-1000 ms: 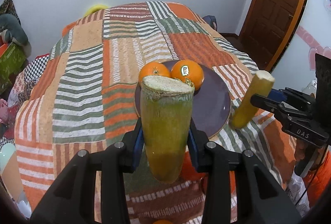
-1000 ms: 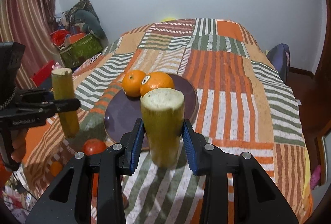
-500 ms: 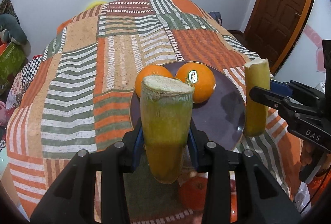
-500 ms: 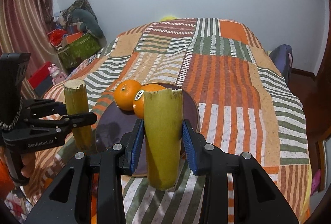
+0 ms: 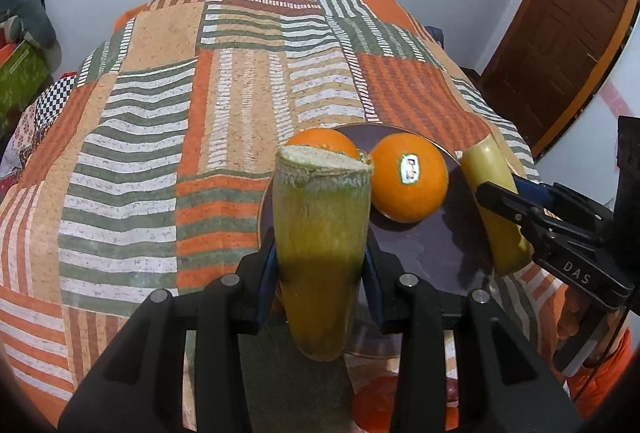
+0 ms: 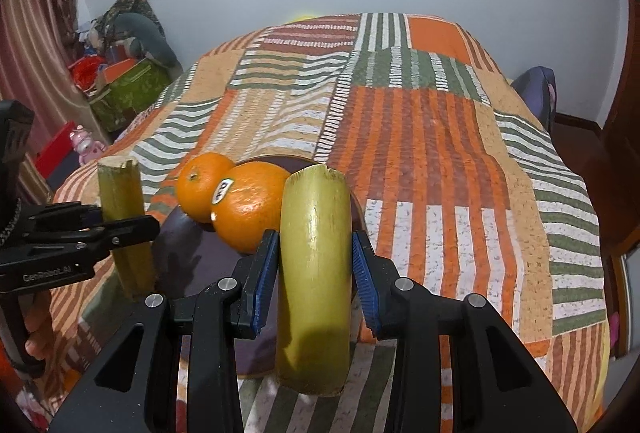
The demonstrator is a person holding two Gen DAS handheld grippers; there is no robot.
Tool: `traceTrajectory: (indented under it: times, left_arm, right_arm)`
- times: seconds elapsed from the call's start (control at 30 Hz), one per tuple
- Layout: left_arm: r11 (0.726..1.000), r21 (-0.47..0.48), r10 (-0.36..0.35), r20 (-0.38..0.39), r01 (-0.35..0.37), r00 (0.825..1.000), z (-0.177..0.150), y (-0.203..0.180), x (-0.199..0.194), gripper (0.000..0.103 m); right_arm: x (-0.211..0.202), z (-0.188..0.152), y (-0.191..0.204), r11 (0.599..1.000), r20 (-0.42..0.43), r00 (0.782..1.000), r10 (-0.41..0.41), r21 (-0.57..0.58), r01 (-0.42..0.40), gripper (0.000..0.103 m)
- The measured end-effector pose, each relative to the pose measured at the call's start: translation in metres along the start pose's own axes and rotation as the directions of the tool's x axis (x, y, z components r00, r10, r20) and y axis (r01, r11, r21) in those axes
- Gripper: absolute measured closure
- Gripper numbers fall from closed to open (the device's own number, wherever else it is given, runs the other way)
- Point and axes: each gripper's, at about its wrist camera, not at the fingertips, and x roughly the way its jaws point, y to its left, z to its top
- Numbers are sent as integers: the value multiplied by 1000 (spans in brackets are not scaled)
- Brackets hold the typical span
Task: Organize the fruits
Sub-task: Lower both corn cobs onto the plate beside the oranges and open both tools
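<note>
My left gripper (image 5: 320,273) is shut on a yellow-green sugarcane piece (image 5: 320,249), held upright over the near left rim of a dark purple plate (image 5: 432,249). Two oranges (image 5: 408,185) sit on the plate's far side. My right gripper (image 6: 316,273) is shut on a second sugarcane piece (image 6: 314,273), upright over the plate's (image 6: 188,253) near right rim. Each gripper shows in the other's view: the right one (image 5: 508,205) with its cane (image 5: 496,209), the left one (image 6: 124,229) with its cane (image 6: 124,225). The oranges (image 6: 244,209) lie between them.
The plate rests on a bed with a striped patchwork quilt (image 5: 168,137). A red-orange fruit (image 5: 380,405) lies on the quilt below the left gripper. A wooden door (image 5: 560,33) stands at the right, boxes and toys (image 6: 128,89) at the left.
Both grippers have moved forward and down toward the plate with their sugarcane pieces. The right cane now stands over the plate's rim.
</note>
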Motion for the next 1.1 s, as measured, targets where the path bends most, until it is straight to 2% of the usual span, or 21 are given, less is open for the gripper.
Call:
traceTrajectory:
  times: [0.23,0.7,0.83,1.1]
  left_arm:
    - [1000,-21,-9,-18,9,1000,5,4,9,65]
    - [990,143,-8,-61,17,998,-2,-34,21,65]
    - [993,119,-8,-94,19,996,0,-32,29,65]
    - [993,117,9,-89,1,996,-1,-33,26,65]
  right_arm:
    - [13,7,0,1000,-18,1000,-21,-2,21,69]
    - [19,12,-3,1000,-37,999,-10,8,11,69]
    - [13,12,-4,1000,-29,1000,7,8,-7,68]
    - [5,6,-2,999,-14,999,36,0,-36,64]
